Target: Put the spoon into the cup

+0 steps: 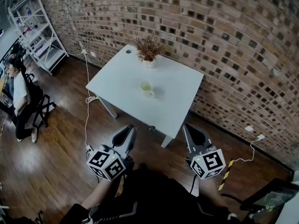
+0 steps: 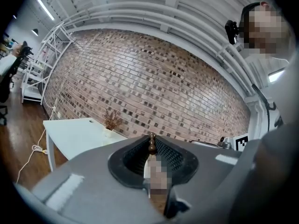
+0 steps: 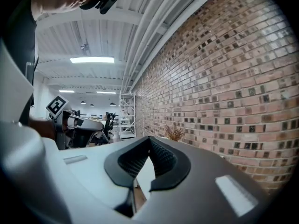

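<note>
A pale cup (image 1: 146, 88) stands near the middle of the white table (image 1: 177, 101), well ahead of both grippers. My left gripper (image 1: 129, 129) is short of the table's near edge, over the wooden floor. In the left gripper view its jaws (image 2: 152, 136) are shut on a brown wooden spoon handle (image 2: 152, 144), whose knobbed end pokes out between the pads. The spoon's bowl is hidden. My right gripper (image 1: 188, 127) hovers beside it at the same distance from the table. Its fingertips (image 3: 149, 139) meet with nothing between them.
A dried plant in a white pot (image 1: 149, 50) stands at the table's far edge, by the brick wall (image 1: 224, 41). A white cable (image 1: 86, 101) trails along the floor left of the table. A person (image 1: 18, 97) and a metal shelf (image 1: 37, 31) are far left.
</note>
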`<state>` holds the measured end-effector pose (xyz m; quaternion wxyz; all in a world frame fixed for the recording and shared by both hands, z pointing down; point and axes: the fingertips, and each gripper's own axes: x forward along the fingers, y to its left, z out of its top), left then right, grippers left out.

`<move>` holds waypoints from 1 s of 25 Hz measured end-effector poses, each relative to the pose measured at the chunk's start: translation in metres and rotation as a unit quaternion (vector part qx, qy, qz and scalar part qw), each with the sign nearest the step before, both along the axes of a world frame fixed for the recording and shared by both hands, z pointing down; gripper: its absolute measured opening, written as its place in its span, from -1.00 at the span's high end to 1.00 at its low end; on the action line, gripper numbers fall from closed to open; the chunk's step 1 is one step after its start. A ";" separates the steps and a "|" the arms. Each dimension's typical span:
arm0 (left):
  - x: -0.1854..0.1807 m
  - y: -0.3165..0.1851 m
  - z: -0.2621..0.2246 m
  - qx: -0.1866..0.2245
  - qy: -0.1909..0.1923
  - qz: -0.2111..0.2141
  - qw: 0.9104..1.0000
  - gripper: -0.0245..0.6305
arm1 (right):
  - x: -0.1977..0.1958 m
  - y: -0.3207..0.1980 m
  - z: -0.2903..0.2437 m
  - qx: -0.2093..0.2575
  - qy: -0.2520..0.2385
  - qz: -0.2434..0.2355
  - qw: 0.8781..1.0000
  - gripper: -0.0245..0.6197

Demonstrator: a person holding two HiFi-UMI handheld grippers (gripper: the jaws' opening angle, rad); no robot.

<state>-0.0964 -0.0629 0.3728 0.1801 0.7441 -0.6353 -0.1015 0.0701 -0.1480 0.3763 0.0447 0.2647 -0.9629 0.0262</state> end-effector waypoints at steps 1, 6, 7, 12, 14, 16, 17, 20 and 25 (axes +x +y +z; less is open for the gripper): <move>-0.008 -0.005 0.000 0.003 0.002 0.005 1.000 0.82 | -0.007 -0.005 -0.001 0.000 -0.001 0.006 1.000 0.90; -0.051 -0.031 0.004 0.008 0.011 0.027 1.000 0.82 | -0.041 -0.032 -0.005 0.003 0.000 0.042 0.999 0.90; -0.058 -0.035 0.006 0.006 0.012 0.032 0.999 0.82 | -0.048 -0.035 -0.004 0.002 0.000 0.047 0.999 0.90; -0.085 -0.063 0.015 -0.005 0.016 0.050 0.999 0.82 | -0.074 -0.054 0.004 -0.008 0.005 0.060 0.998 0.90; -0.091 -0.076 0.019 -0.008 0.022 0.051 0.998 0.82 | -0.080 -0.063 0.009 -0.013 0.010 0.060 0.998 0.90; -0.097 -0.091 0.021 -0.009 0.020 0.052 0.998 0.82 | -0.086 -0.077 0.011 -0.015 0.011 0.061 0.998 0.90; -0.100 -0.101 0.021 -0.008 0.016 0.051 0.999 0.82 | -0.090 -0.086 0.011 -0.014 0.010 0.060 0.998 0.90; -0.108 -0.130 0.019 -0.005 0.009 0.046 0.999 0.82 | -0.101 -0.112 0.011 -0.010 0.012 0.054 0.998 0.90; -0.120 -0.178 0.015 -0.014 0.007 0.043 0.999 0.82 | -0.113 -0.157 0.006 -0.013 -0.001 0.048 0.999 0.90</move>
